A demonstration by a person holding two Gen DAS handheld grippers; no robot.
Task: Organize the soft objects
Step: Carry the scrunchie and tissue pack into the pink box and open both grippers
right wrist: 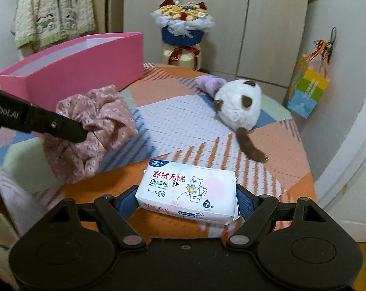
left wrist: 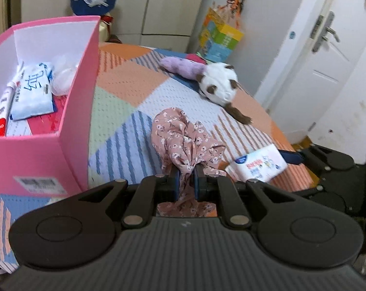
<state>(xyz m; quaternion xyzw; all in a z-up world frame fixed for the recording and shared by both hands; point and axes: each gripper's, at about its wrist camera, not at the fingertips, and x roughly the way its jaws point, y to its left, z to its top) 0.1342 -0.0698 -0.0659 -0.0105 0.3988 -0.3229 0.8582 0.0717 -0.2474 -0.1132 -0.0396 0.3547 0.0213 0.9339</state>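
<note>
My left gripper is shut on a pink floral cloth, bunched up and lifted a little off the patchwork bed cover; the cloth also shows in the right wrist view, pinched by the left gripper. My right gripper is shut on a white wet-wipe pack, which also shows in the left wrist view. A pink box stands open to the left of the cloth, with a tissue pack and a tube inside. A white panda plush lies further back.
A purple plush lies beside the panda. A flower bouquet stands behind the bed by the wardrobe. A colourful paper bag hangs at the right. A white door is to the right of the bed.
</note>
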